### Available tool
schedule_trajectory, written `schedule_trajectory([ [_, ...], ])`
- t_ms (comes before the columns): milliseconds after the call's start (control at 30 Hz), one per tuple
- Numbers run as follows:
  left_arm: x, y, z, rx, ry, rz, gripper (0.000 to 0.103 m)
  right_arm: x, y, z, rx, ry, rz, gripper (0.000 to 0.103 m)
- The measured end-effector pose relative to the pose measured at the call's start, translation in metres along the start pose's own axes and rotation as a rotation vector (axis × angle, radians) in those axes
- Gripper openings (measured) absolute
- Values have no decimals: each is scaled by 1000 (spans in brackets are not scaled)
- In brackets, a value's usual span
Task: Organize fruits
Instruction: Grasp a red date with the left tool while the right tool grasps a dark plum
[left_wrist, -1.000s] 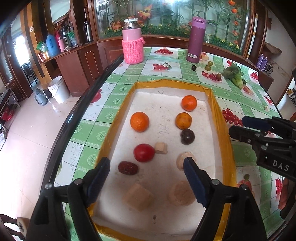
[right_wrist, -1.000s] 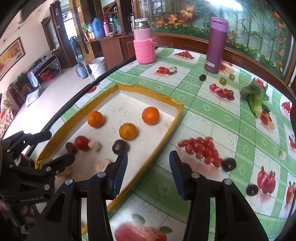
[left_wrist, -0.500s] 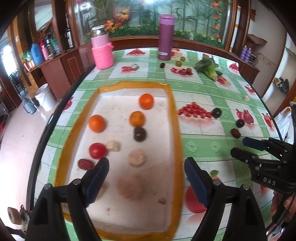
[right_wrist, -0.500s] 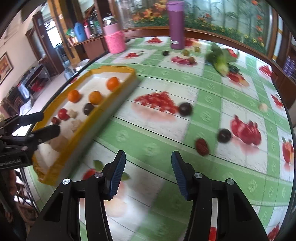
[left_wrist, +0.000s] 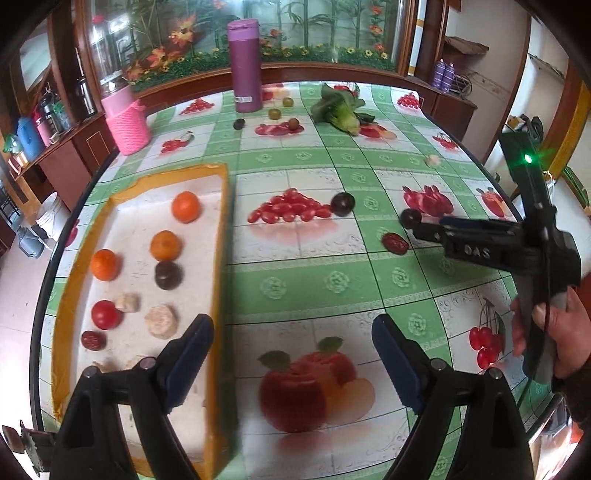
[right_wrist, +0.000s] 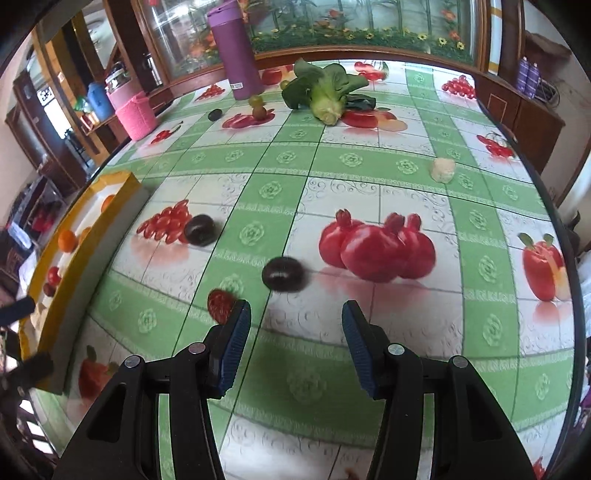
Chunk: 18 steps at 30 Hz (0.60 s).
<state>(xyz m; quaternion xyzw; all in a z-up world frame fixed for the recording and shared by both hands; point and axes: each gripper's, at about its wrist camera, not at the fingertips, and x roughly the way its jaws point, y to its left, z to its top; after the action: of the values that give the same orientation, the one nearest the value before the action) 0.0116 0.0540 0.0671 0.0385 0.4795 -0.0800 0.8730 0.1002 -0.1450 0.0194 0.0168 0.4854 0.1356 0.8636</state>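
A yellow-rimmed tray (left_wrist: 221, 258) on the left holds three oranges, a dark plum (left_wrist: 168, 274), a tomato, a red date and pale lumps. On the tablecloth lie a dark plum (right_wrist: 283, 274), a second plum (right_wrist: 199, 229) and a red date (right_wrist: 220, 305). My right gripper (right_wrist: 293, 343) is open and empty, just short of the near plum, the date by its left finger. It also shows in the left wrist view (left_wrist: 424, 227). My left gripper (left_wrist: 293, 360) is open and empty above the tray's right rim.
A purple flask (right_wrist: 236, 48), a pink knitted jar (left_wrist: 127, 123), leafy greens (right_wrist: 325, 92), small olives and a dark fruit stand at the far side. A pale lump (right_wrist: 442, 169) lies at the right. The table edge curves along the right.
Both grippers have swung right, away from the tray and over the tablecloth. The right gripper has come close to the loose plum and date. Both stay open.
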Motion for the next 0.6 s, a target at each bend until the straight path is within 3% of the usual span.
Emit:
schedule_trajectory([
  [133,8,-12,2,13,19,-4,89,10,6,7,-50,-1,-4,47],
  [267,16,-22,9,16,31,-8,89,16,10,9,-103,0,-3,26],
  [467,34,-45,26,14,43,-34,89,0,-6,2,-76,-42,5,24],
  [600,53,-66,38,24,52,-48,89,-18,-27,-11,-47,-66,-33,24],
])
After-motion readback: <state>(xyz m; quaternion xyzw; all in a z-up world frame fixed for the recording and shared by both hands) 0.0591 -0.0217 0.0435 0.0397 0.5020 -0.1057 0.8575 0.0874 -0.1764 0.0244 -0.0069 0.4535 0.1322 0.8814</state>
